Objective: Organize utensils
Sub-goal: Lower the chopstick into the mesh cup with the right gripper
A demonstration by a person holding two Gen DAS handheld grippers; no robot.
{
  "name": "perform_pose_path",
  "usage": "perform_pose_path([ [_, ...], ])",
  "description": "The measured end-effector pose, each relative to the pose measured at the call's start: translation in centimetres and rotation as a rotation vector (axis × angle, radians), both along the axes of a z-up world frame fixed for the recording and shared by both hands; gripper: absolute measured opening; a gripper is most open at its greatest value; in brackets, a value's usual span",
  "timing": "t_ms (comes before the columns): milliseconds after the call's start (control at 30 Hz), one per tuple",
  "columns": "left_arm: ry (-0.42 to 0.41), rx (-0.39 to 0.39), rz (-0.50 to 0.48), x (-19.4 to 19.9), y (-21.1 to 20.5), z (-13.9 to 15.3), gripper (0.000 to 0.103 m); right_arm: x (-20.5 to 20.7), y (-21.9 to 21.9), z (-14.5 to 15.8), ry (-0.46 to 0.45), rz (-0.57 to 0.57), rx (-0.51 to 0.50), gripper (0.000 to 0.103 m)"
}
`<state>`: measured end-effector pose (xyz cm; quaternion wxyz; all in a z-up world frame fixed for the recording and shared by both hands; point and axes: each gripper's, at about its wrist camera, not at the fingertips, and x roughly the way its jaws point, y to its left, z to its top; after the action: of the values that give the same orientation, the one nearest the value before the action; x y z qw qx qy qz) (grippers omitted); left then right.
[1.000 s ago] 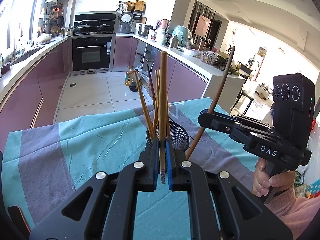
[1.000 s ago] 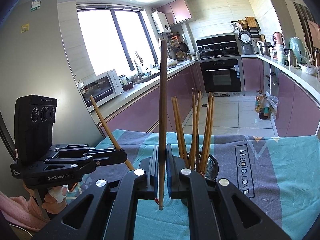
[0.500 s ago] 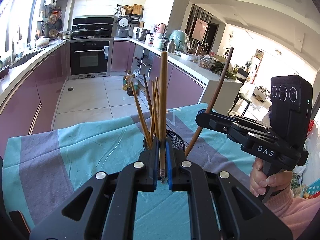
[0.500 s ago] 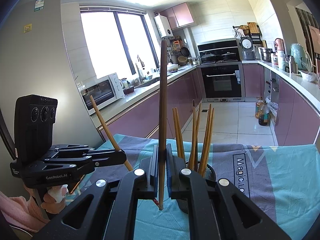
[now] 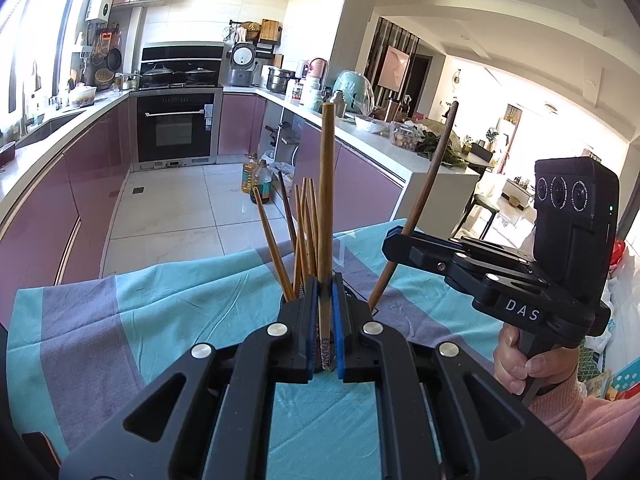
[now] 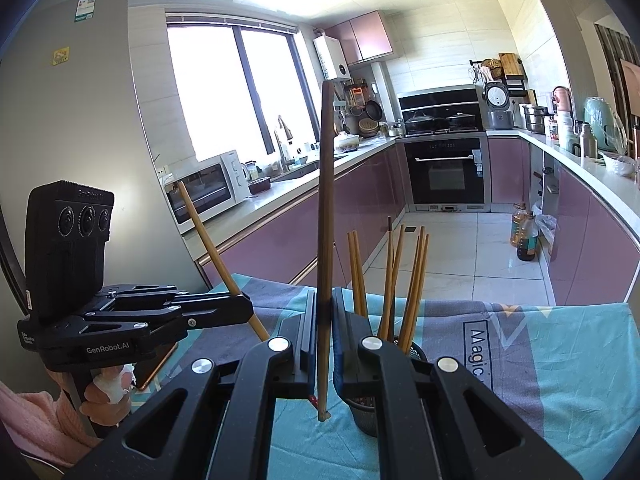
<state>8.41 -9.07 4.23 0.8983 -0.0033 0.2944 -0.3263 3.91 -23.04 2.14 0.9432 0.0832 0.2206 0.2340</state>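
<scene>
My left gripper [image 5: 325, 312] is shut on a light wooden chopstick [image 5: 327, 200] that stands upright. Just behind its fingers, several chopsticks [image 5: 305, 236] rise from a black mesh holder, which is mostly hidden. In the right wrist view that holder [image 6: 365, 414] stands on the cloth with the chopsticks [image 6: 404, 280] fanned out. My right gripper [image 6: 325, 320] is shut on a dark brown chopstick [image 6: 326, 200], held upright just left of the holder. Each view shows the other gripper: the right one [image 5: 394, 240] with its dark stick [image 5: 428, 192], the left one [image 6: 244, 308] with its light stick [image 6: 208, 240].
A teal and grey cloth [image 5: 168, 304] covers the table. Behind it lie the kitchen floor, purple cabinets, an oven [image 6: 444, 172] and oil bottles [image 5: 256, 180]. A microwave [image 6: 208, 188] sits on the left counter. Hands in pink sleeves [image 5: 592, 412] hold both grippers.
The holder has sunk lower in both views and is now mostly hidden behind my left fingers. Both chopsticks stay gripped and upright.
</scene>
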Motion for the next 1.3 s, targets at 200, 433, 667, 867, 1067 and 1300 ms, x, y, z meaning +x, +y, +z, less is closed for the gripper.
perform_pose_path([
  [200,-0.015,-0.004,0.002,-0.3,0.1,0.3,0.007,0.1,-0.2,0.5,-0.015,-0.007,-0.005,0.006],
  [433,-0.030,-0.015,0.005,-0.5,0.1,0.9,0.007,0.1,-0.5,1.2,-0.032,-0.028,-0.008,0.006],
  [667,-0.026,-0.021,0.006,-0.3,0.1,1.5,0.007,0.5,-0.7,1.4,-0.036,-0.041,-0.014,0.006],
  [867,-0.029,-0.024,0.006,0.1,-0.1,1.8,0.007,0.5,-0.6,1.5,-0.037,-0.048,-0.019,0.006],
  [1067,-0.032,-0.027,0.004,0.4,-0.5,2.0,0.007,0.8,-0.5,1.2,-0.032,-0.058,-0.026,0.006],
  [1300,-0.021,-0.021,0.000,0.5,-0.6,2.1,0.007,1.1,-0.2,0.7,-0.020,-0.070,-0.036,0.006],
])
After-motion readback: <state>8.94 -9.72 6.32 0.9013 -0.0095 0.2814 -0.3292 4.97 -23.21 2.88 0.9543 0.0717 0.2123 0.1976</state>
